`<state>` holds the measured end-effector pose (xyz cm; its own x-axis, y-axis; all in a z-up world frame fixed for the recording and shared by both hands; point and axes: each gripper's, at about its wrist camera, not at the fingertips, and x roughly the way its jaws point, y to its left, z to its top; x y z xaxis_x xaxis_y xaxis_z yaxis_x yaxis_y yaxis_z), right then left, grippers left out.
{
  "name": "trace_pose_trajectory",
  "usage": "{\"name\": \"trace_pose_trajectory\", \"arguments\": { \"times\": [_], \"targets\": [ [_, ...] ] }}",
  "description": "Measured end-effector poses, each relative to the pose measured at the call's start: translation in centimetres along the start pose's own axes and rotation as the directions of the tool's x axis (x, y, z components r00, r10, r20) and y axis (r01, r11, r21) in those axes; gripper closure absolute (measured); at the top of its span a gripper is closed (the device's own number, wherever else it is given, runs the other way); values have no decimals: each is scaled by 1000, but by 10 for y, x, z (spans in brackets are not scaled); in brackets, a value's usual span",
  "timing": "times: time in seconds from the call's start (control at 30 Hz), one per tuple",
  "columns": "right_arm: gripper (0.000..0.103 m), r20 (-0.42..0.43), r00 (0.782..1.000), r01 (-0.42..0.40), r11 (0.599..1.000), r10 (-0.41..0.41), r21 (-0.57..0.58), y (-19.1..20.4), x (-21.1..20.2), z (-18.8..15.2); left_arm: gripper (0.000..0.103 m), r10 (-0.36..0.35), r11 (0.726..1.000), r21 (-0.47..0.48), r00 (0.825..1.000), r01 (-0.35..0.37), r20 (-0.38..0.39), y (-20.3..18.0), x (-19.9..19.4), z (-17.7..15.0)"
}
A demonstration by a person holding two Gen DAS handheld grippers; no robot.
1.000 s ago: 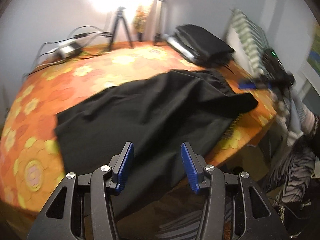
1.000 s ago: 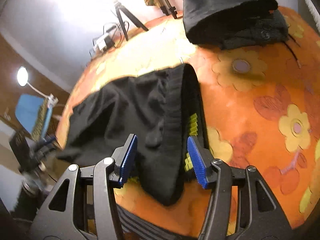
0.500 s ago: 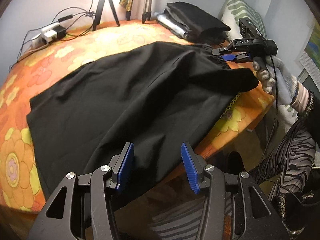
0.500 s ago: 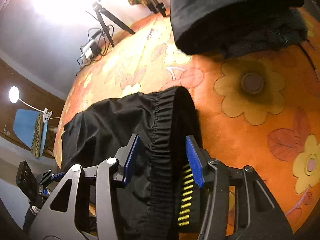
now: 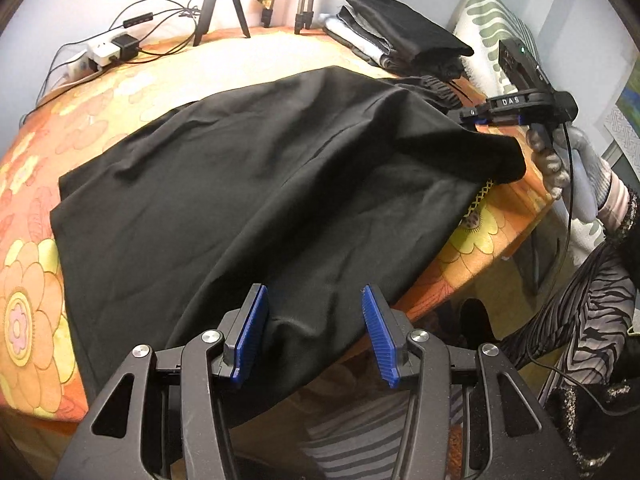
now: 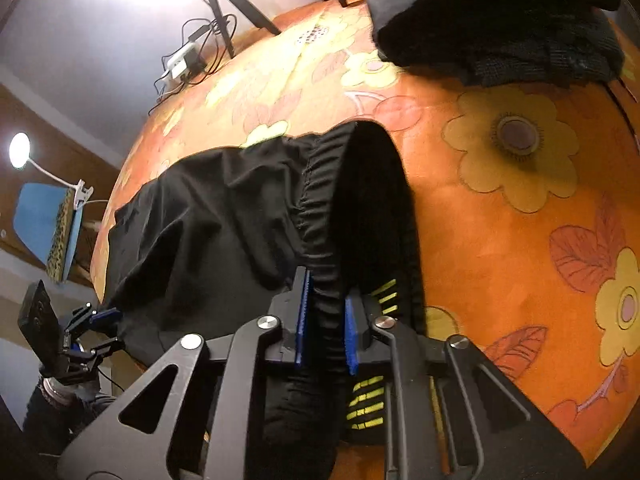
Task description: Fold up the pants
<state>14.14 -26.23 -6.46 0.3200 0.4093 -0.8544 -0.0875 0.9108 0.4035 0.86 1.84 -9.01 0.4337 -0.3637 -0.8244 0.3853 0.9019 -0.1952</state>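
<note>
Black pants (image 5: pixel 260 184) lie spread across the orange flowered table, one part hanging over the near edge. My left gripper (image 5: pixel 314 332) is open, its blue pads either side of the hanging cloth without pinching it. My right gripper (image 6: pixel 324 320) is shut on the pants' gathered elastic waistband (image 6: pixel 320 216) at the table's right edge. The right gripper also shows in the left wrist view (image 5: pixel 472 114) at the far right of the pants. The left gripper shows in the right wrist view (image 6: pixel 108 328) at the lower left.
A stack of folded dark clothes (image 5: pixel 400 36) sits at the back right of the table (image 5: pixel 32 288). Tripod legs (image 5: pixel 220 4), a power strip and cables (image 5: pixel 108 50) stand at the back. A striped cushion (image 5: pixel 492 28) leans at the right.
My right gripper has closed on the waistband, which it straddled open before. My left gripper has moved closer to the pants' hanging edge and stays open.
</note>
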Motion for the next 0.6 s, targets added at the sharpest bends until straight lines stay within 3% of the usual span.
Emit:
{"name": "trace_pose_trajectory", "arguments": {
  "times": [0.1, 0.2, 0.27, 0.33, 0.4, 0.6],
  "targets": [
    [96, 68, 996, 54, 996, -49, -65, 11, -15, 11, 55, -5, 1000, 7, 1000, 5, 0, -2, 0, -1],
    [97, 207, 963, 205, 968, -173, -147, 23, -42, 27, 55, -4, 1000, 18, 1000, 4, 0, -4, 1, -2],
    [94, 188, 968, 199, 967, -168, -161, 20, -41, 33, 55, -9, 1000, 11, 1000, 9, -1, -3, 1, -3],
    [69, 146, 971, 206, 971, -188, -122, 10, -36, 37, 55, -13, 1000, 7, 1000, 13, -3, -3, 0, -5],
    [59, 124, 974, 197, 979, -188, -58, -3, -39, 33, 55, -11, 1000, 10, 1000, 11, -3, -4, -1, -7],
    [59, 155, 987, 36, 998, -45, 58, -21, -88, -16, 55, -31, 1000, -2, 1000, 31, 1, -2, -3, -7]
  ]
}}
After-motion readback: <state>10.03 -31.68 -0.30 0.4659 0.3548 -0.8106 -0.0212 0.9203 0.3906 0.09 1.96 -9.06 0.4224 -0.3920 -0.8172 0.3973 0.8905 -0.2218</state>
